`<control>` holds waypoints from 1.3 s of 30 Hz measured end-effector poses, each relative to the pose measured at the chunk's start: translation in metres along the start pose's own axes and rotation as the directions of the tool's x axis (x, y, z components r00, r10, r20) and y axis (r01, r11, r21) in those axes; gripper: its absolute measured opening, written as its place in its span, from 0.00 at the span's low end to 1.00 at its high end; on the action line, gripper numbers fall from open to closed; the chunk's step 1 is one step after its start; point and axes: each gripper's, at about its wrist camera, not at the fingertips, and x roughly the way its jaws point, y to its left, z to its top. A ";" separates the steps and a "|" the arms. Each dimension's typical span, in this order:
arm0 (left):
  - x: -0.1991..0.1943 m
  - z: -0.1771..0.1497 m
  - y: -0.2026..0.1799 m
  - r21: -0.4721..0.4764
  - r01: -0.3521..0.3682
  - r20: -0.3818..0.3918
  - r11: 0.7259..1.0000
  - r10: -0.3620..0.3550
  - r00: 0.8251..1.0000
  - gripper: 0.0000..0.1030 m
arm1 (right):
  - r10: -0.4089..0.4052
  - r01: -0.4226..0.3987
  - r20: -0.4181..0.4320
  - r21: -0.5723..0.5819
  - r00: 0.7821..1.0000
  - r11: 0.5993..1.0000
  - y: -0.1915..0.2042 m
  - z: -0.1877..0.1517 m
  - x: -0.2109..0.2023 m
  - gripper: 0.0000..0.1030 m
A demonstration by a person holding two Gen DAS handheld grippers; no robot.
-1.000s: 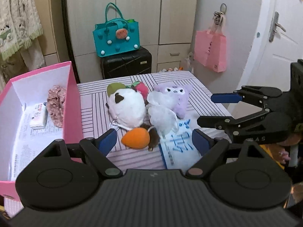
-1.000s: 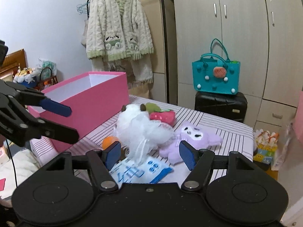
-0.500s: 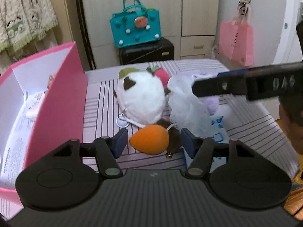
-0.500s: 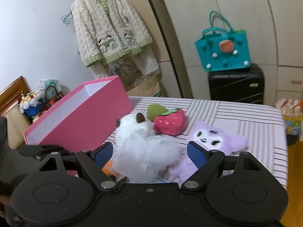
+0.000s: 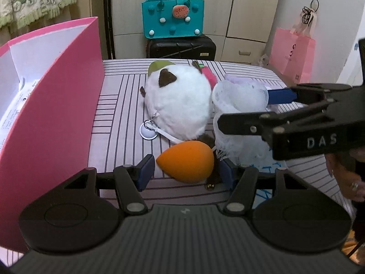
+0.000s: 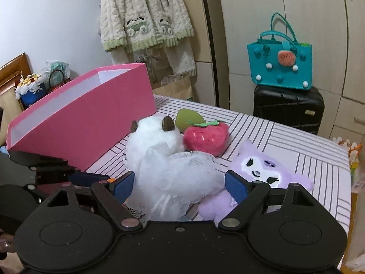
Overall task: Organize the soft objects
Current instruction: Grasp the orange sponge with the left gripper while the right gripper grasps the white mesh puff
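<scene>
An orange egg-shaped soft toy (image 5: 186, 161) lies on the striped table, and my left gripper (image 5: 186, 171) is shut on it, one blue pad at each side. A brown bit sits against the right pad. My right gripper (image 6: 180, 186) straddles a white mesh puff (image 6: 175, 178). Its jaws are closing and the pads stand just off the mesh. In the left wrist view the right gripper (image 5: 243, 109) reaches in from the right around that mesh puff (image 5: 239, 98). Behind lie a white plush with brown ears (image 5: 178, 105), a pink strawberry plush (image 6: 205, 137) and a purple plush (image 6: 262, 171).
An open pink box (image 5: 52, 114) stands along the table's left side, with paper inside. A blue-and-white packet (image 5: 267, 166) lies under the puff. A black suitcase (image 6: 287, 107) with a teal bag (image 6: 278, 68) stands beyond the table. A person's hand (image 5: 349, 178) holds the right gripper.
My left gripper sank toward the orange toy and its jaws narrowed onto it. My right gripper slid in over the white mesh puff and its jaws widened around it.
</scene>
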 end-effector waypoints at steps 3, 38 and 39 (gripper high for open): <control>0.002 0.001 0.003 -0.019 0.016 0.011 1.000 -0.015 1.000 0.58 | 0.013 -0.013 0.003 -0.033 1.000 0.999 0.002 -0.002 -0.003 0.61; -0.060 -0.015 0.013 0.017 0.136 0.031 0.991 -0.137 0.990 0.46 | 0.066 -0.064 -0.045 0.040 0.997 0.997 0.027 -0.035 -0.072 0.30; -0.061 -0.016 0.012 0.025 0.135 0.028 0.990 -0.136 0.990 0.46 | 0.075 -0.073 -0.047 0.046 0.996 0.996 0.029 -0.038 -0.073 0.30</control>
